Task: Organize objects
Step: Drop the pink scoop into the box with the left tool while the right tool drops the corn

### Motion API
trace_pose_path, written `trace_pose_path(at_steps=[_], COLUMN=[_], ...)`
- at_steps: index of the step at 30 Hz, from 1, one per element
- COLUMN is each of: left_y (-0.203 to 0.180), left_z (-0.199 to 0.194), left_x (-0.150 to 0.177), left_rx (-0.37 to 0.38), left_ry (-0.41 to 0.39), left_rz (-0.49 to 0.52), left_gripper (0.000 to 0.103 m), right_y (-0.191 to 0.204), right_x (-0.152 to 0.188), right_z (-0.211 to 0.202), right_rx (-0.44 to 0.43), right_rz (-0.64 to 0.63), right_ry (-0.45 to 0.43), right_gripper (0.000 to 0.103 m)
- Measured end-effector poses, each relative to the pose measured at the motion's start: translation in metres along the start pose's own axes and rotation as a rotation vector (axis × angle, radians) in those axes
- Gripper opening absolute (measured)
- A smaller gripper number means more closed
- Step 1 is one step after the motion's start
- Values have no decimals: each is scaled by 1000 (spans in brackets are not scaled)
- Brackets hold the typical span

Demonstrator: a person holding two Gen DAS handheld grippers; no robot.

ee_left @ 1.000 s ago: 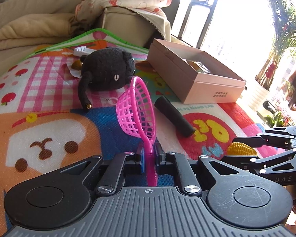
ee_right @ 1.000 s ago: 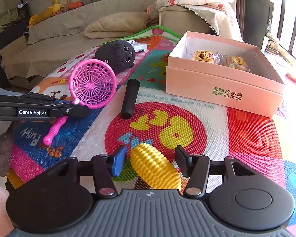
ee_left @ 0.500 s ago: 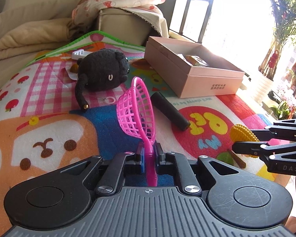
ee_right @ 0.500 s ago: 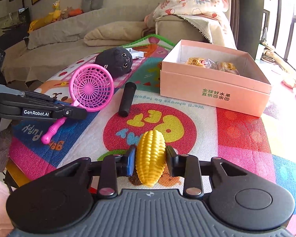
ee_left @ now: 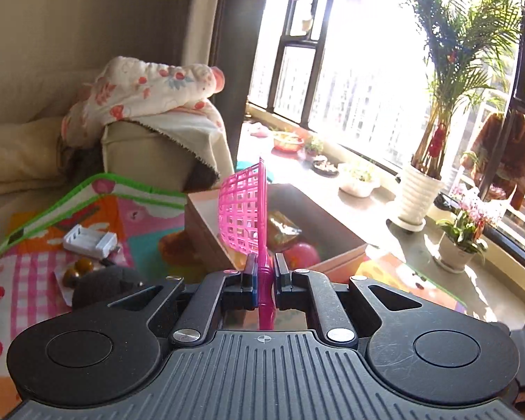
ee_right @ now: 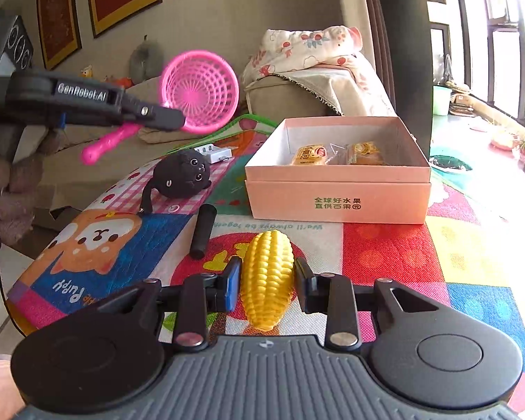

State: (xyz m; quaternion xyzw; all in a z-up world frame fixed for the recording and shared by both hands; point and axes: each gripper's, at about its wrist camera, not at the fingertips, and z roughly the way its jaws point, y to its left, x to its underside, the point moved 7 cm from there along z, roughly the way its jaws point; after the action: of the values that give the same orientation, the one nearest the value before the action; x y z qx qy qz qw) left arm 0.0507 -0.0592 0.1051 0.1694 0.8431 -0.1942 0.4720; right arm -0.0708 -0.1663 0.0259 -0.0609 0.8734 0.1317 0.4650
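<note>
The pink strainer (ee_right: 199,91) is held in the air by our left gripper (ee_left: 263,273), whose fingers are clamped tight on its handle; the mesh bowl stands on edge ahead of the jaws. In the right wrist view the strainer sits above the far end of the play mat (ee_right: 385,255), up and to the left of the pink box (ee_right: 337,197). The box is open and holds two wrapped snacks (ee_right: 309,155). Our right gripper (ee_right: 266,280) has its fingers pressed against both sides of the toy corn cob (ee_right: 267,276), which points lengthwise toward the box and is near its front wall. On the mat, a black plush cat (ee_right: 183,175) lies left of the box, a black cylinder (ee_right: 203,229) lies in front of the cat, and a white plastic part (ee_right: 213,153) lies behind it.
</note>
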Motion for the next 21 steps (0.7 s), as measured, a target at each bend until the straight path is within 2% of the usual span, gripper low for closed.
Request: trace_pose_path(at_steps=[3, 5, 8, 10, 14, 18, 21], left_y=[-3, -3, -5, 0, 19, 34, 41], left_z=[37, 67, 108, 122, 108, 68, 37], left_x=[-35, -46, -39, -28, -4, 29, 60], left_rx=[-2, 9, -36, -49, -52, -65, -72], left_ry=[-71, -106, -80, -55, -40, -21, 16], left_rz=[-78, -146, -149, -175, -249, -225, -202], left_gripper=[11, 11, 15, 15, 15, 15, 15], right_y=[-10, -14, -22, -27, -40, -43, -41], right_x=[4, 5, 8, 8, 10, 3, -18], right_z=[1, 1, -3, -4, -1, 7, 12], right_rx=[10, 18, 37, 47, 79, 87, 86], right_rz=[34, 43, 56, 68, 79, 74, 56], right_ry=[1, -6, -27, -35, -16, 0, -20], right_gripper=[31, 31, 31, 31, 31, 31, 31])
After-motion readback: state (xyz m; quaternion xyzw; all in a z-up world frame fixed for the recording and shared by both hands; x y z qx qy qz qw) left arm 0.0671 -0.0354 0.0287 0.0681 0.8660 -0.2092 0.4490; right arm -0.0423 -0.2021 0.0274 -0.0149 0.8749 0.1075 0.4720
